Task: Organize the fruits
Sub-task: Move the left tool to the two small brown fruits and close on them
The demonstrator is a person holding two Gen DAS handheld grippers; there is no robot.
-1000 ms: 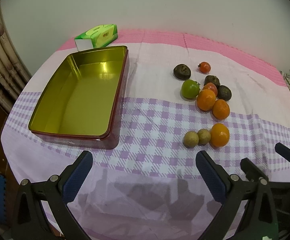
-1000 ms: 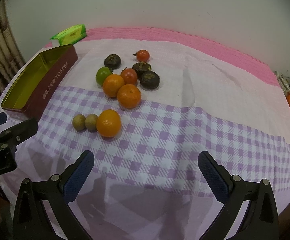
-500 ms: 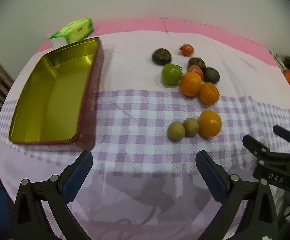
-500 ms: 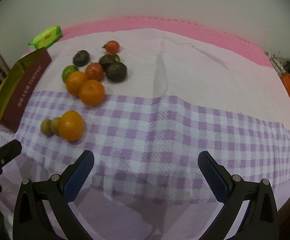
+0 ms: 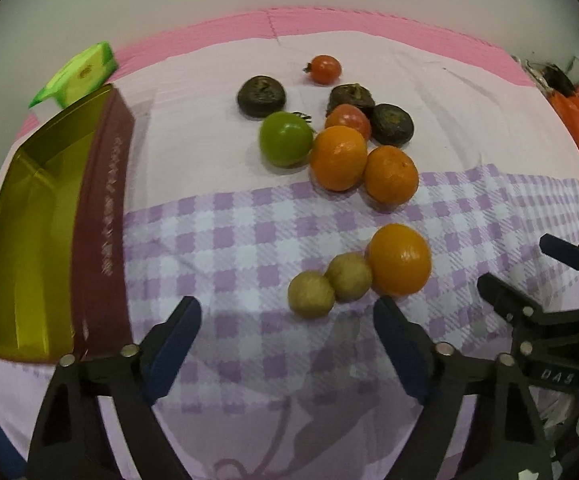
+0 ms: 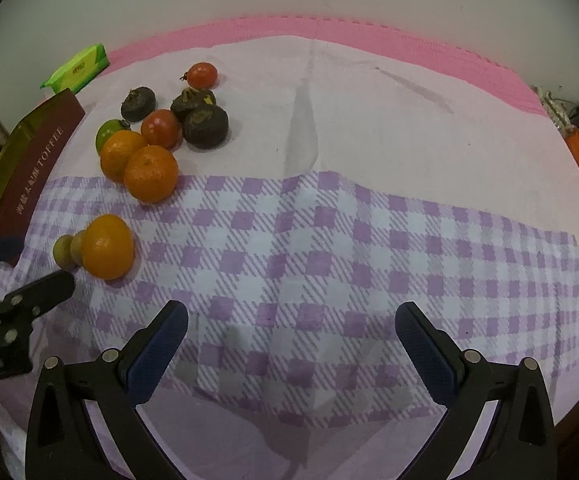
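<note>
Behind the orange (image 6: pixel 107 246), two longans (image 6: pixel 64 250) half-hidden.

Both wrist cameras look steeply down over their own fingers, close above the checked cloth (image 6: pixel 329 240). The left sits nearer the tin (image 5: pixel 33 240); both share the fruit cluster (image 5: pixel 345 140) (and each other's gripper).

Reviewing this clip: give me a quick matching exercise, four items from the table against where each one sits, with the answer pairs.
Items:
1. toffee tin
2. green tomato
3. green tissue pack
4. two small brown fruits

Places:
A. beside the nearest orange, on the checked cloth
B. behind the tin, near the wall
C. left edge of the table, empty
D. next to the pair of oranges, in the far cluster

Pairs: 1-C, 2-D, 3-B, 4-A
</note>
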